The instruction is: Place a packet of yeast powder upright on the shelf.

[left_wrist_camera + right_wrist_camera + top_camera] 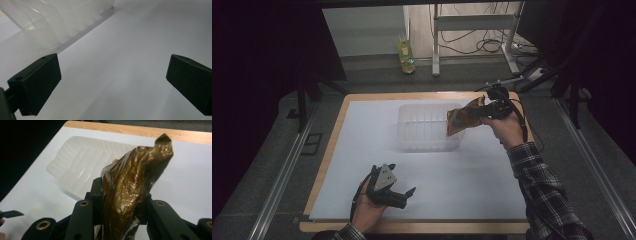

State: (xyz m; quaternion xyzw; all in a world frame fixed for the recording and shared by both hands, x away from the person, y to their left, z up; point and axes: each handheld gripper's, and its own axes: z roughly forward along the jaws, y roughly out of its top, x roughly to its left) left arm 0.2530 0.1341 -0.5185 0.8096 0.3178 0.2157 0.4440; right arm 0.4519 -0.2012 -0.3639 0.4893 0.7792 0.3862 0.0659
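Note:
A crinkled gold-brown foil snack bag [464, 117] hangs in the air over the right end of a clear plastic bin [424, 127] that stands on the white mat. My right gripper [486, 111] is shut on the bag's right edge and holds it up; in the right gripper view the bag [130, 187] stands pinched between the two black jaws, with the bin [80, 162] beyond it. My left gripper [404, 192] rests low near the front edge of the mat, open. In the left gripper view its jaws stand wide apart over bare mat, the bin [50, 22] at upper left.
A white mat [462, 185] covers a wooden table [332, 145]. Beyond the table's far edge a bottle [406, 55] stands on the floor, beside metal desk legs and cables. Dark curtains close in both sides.

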